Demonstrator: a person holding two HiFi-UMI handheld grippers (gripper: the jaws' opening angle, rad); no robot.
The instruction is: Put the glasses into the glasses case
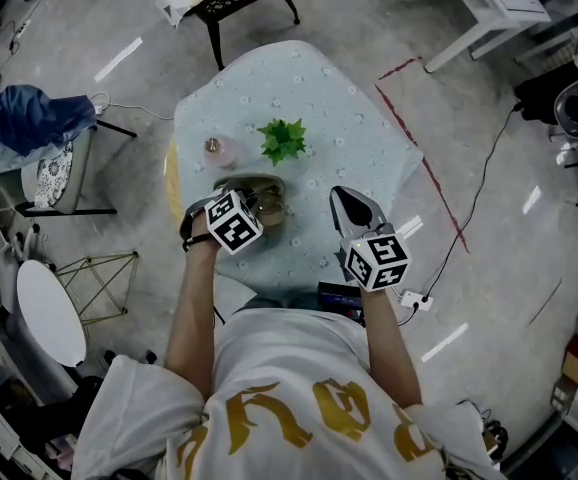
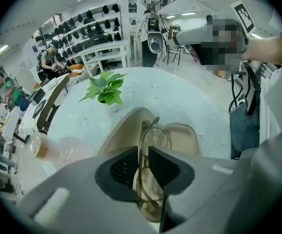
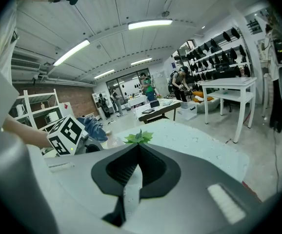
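Observation:
An open beige glasses case (image 2: 120, 134) lies on the round table near its front edge, also visible in the head view as the case (image 1: 252, 183). My left gripper (image 2: 143, 156) is shut on the thin frame of the glasses (image 2: 151, 139), which hang edge-on over the case's open shell. In the head view the left gripper (image 1: 261, 209) sits directly over the case. My right gripper (image 3: 138, 147) is shut with nothing between its jaws. It hovers over the table to the right of the case, shown in the head view as the right gripper (image 1: 341, 196).
A small green plant (image 1: 283, 140) stands mid-table, with a pinkish cup (image 1: 216, 151) to its left. The table (image 1: 349, 118) has a pale blue spotted cloth. A chair with blue cloth (image 1: 31, 118) stands at the left, and a cable (image 1: 474, 203) runs across the floor at the right.

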